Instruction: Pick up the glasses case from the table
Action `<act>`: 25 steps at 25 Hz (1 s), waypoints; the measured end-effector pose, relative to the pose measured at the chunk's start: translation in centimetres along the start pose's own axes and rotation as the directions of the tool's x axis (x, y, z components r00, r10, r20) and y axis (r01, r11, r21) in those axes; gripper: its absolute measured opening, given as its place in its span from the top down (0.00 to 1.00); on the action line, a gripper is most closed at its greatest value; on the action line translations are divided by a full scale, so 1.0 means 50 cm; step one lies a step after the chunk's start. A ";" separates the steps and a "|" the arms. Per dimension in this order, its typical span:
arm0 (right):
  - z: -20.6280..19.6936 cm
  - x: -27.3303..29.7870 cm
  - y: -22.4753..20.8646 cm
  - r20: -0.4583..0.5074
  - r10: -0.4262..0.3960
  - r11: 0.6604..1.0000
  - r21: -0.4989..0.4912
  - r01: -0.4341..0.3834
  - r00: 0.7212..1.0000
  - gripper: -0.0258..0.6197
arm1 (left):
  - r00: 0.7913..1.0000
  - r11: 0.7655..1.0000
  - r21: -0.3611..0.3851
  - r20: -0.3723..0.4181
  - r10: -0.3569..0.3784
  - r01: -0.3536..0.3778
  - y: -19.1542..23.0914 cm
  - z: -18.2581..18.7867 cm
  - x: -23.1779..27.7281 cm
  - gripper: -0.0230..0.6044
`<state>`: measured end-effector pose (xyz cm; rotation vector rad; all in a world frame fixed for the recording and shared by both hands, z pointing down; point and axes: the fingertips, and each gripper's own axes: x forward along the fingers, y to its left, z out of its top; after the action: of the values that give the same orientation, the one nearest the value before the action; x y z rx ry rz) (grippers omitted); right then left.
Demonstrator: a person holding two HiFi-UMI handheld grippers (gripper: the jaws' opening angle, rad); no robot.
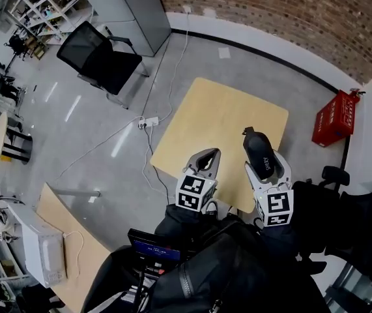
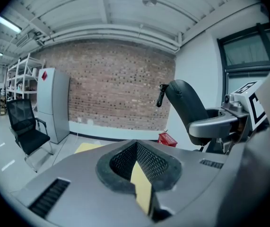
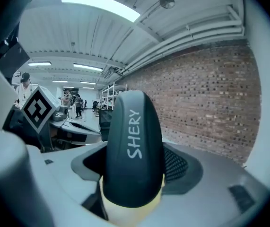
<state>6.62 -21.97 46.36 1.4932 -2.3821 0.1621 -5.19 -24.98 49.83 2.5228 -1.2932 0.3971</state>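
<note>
Brick wall [image 1: 290, 5] on the far side of the room, grey floor [image 1: 75, 129], and a pale yellow square surface [image 1: 218, 119] ahead of both tools. The surface's near edge is cut off by the tools and by the person's dark clothing [image 1: 238, 266].

Right tool [image 1: 266, 166]: jaws clamped on the glasses case [image 1: 258, 150], one jaw at each long side.
- The case is dark and rounded, with white lettering "SHERY" along its top.
- It stands out forward past the jaw tips. Its rear end sinks between the jaws and is hidden.
- Seen from the left tool, the case hangs in the air against a white wall, clear of the surface, to that tool's right.
- A small dark loop hangs at the case's forward end, too small to make out.

Left tool [image 1: 209, 155]: jaws drawn together, with only a thin wedge of yellow surface showing between the pads. It holds nothing. It sits just beside the right tool, on that tool's left, its tips a little behind the case's forward end.

Marker cubes [image 1: 195, 193] cover both hands, so neither hand is seen.

Ahead of the left tool and off to its left:
- black office chair [image 1: 98, 57] on the floor
- power strip [image 1: 148, 121] near the surface's left corner

Off to the right tool's right, a red crate [image 1: 334, 117] stands by the wall. Figures far back in the right gripper view are too small to tell.
</note>
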 end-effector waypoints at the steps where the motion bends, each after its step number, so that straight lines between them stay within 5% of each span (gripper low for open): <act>1: 0.015 -0.005 -0.003 0.019 -0.009 1.000 -0.010 0.009 1.000 0.42 | 1.000 1.000 0.011 0.023 0.006 -0.006 -0.001 0.019 -0.003 0.96; 12: 0.146 -0.035 -0.033 0.187 -0.051 0.996 -0.063 0.064 0.981 0.43 | 0.983 0.997 0.083 0.186 -0.009 -0.006 -0.025 0.178 -0.022 0.96; 25: 0.220 -0.064 -0.033 0.316 -0.012 0.998 -0.051 0.030 0.949 0.43 | 0.955 0.993 0.116 0.295 -0.006 -0.030 -0.039 0.258 -0.050 0.96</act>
<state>7.04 -22.88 34.81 1.6223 -2.5883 -0.1597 -3.48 -26.75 36.79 2.7567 -1.4274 0.1020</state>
